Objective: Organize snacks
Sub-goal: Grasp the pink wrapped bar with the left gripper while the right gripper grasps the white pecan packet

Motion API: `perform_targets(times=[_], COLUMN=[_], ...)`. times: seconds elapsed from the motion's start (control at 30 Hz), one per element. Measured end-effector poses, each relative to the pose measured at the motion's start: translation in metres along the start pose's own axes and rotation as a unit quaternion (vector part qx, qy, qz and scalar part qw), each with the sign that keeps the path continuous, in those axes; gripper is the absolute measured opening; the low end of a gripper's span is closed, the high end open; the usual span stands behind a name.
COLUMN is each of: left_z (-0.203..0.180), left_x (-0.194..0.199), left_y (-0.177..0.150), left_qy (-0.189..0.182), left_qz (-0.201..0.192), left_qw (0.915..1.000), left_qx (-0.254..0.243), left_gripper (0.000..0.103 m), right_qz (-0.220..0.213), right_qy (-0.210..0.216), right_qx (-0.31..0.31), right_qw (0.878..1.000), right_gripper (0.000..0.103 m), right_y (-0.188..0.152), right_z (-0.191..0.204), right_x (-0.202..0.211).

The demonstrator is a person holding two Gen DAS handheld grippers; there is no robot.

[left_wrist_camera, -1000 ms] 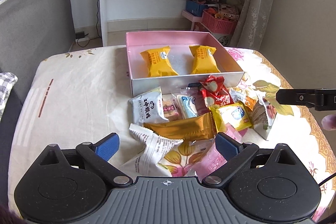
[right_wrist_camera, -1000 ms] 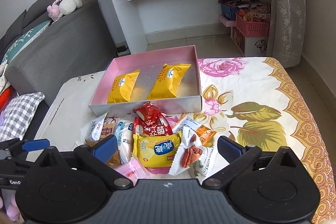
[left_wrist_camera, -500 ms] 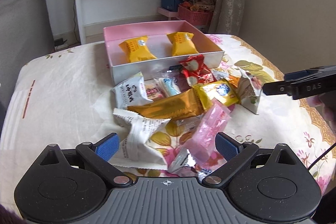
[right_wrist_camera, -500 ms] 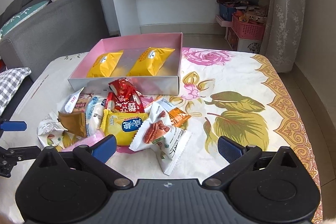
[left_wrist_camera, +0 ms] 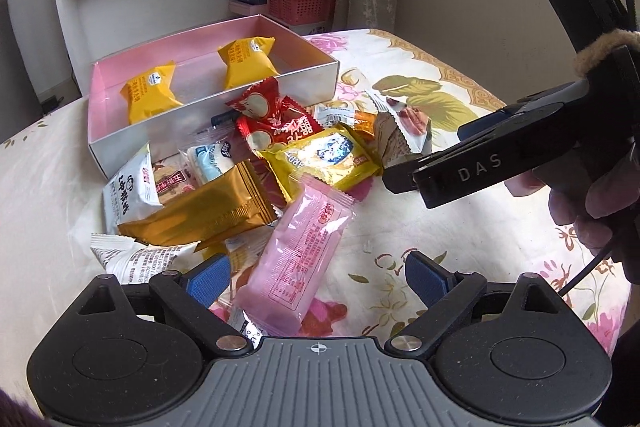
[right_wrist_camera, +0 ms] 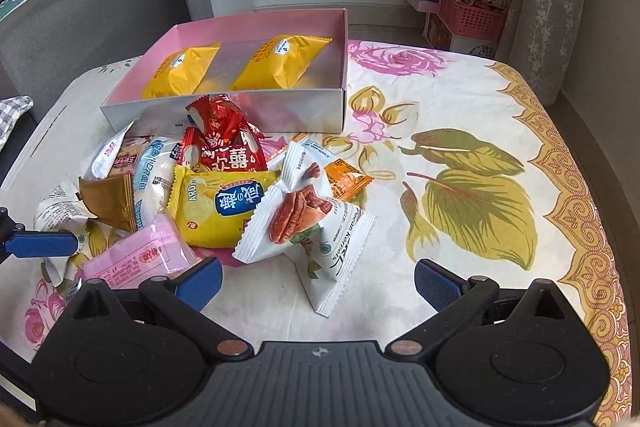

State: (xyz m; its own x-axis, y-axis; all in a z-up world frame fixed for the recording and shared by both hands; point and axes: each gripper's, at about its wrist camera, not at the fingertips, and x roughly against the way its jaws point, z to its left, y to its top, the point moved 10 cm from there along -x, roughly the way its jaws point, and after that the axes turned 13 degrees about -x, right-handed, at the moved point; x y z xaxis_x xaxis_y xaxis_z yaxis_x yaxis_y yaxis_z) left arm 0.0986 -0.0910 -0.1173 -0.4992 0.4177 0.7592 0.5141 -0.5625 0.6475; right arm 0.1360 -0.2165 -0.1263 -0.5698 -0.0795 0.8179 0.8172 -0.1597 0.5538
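1 pink snack pkt [left_wrist_camera: 298, 259] lies untouched btwn wide, just-narrowing left tool [left_wrist_camera: 316, 277] pads.

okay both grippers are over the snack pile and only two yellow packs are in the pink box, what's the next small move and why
Probably lower the left hand-held gripper a little further and close on the pink packet. Its jaws have just been closing slightly but are open, and the packet lies between them, unpinched, on top of the pile. The pink box has room beside the two yellow packs.
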Motion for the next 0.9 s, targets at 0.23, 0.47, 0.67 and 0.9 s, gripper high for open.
perform_targets(times=[0.23, 0.47, 0.67, 0.9], left_z=[0.000, 0.004, 0.003, -0.003], left_x=[-0.013, -0.021, -0.019, -0.016], left_y=[0.003, 0.002, 0.001, 0.003], left_qy=[0.010, 0.020, 0.018, 0.008], left_qz=[0.015, 0.028, 0.030, 0.032], left_qw=[0.9998, 0.9994, 0.9994, 0.9995], left_qx=[-0.002, 0.003, 0.002, 0.001], left_gripper=[0.076, 0.051, 0.037, 0.030], right_qz=[-0.005, -0.016, -0.022, -0.017], right_qy=[-0.019, -0.005, 0.000, 0.003], right_qx=[-0.006, 0.017, 0.039, 0.047], right_qw=[1.000, 1.000, 0.999, 0.999], right_gripper=[0.092, 0.088, 0.075, 0.043], right_y=[0.002, 0.003, 0.004, 0.003], right_z=[-0.013, -0.005, 0.004, 0.007], right_x=[-0.023, -0.025, -0.023, -0.023])
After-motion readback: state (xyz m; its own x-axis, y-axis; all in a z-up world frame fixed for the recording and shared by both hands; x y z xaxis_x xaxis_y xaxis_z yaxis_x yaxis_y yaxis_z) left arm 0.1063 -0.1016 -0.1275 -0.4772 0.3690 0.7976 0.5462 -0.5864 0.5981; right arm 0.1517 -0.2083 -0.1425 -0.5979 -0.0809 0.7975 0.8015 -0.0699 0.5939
